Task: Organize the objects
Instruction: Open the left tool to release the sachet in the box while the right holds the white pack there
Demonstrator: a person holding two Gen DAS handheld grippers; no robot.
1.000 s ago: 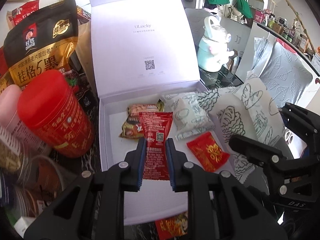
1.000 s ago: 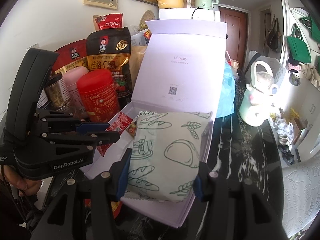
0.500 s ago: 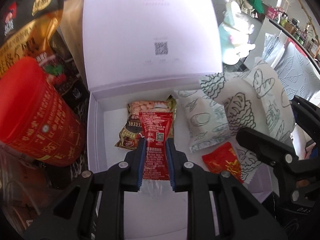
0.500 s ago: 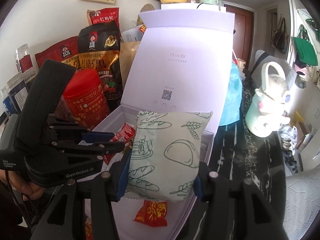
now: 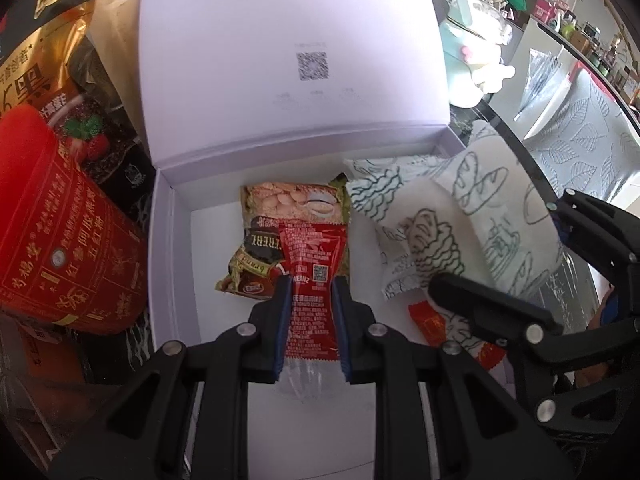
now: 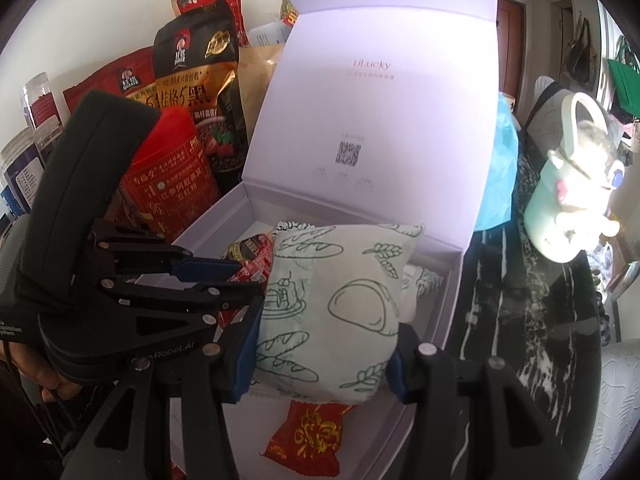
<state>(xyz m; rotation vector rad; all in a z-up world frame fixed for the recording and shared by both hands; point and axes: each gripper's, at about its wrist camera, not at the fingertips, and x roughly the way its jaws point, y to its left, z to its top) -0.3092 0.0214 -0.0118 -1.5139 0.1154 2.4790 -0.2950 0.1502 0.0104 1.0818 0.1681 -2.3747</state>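
My left tongs (image 5: 310, 280) are clamped on a red Heinz ketchup sachet (image 5: 312, 268), the blue pads pressing both long edges, its clear lower seal hanging toward me and its top reaching out over the white gift box (image 5: 172, 240). My right tongs (image 6: 322, 356) are squeezed on a puffy pale bread packet (image 6: 332, 304) printed with green loaves and wheat ears, the pads digging into its sides as I hold it above the near right part of the box.

Just under that packet, on the box floor nearest me, lies a small red sachet with gold lettering (image 6: 314, 434). In the left view my right tongs show as black arms at the right edge (image 5: 532, 296), with the bread packet reaching out past them.

Further in, under the tip of the ketchup sachet, a brown and green cereal packet (image 5: 272, 232) rests flat on the floor of the box, and beside it to the right lies another bread-print packet (image 5: 384, 208), close to the back wall.

The lid (image 5: 288, 52) stands open behind, with a QR code printed on its inner face. Left of the box stands a red tin (image 5: 60, 248), then a black and gold oat bag (image 6: 196, 76) against the wall. Off to the right, on the dark marbled counter (image 6: 520, 320), sits a pale green kettle (image 6: 572, 184).
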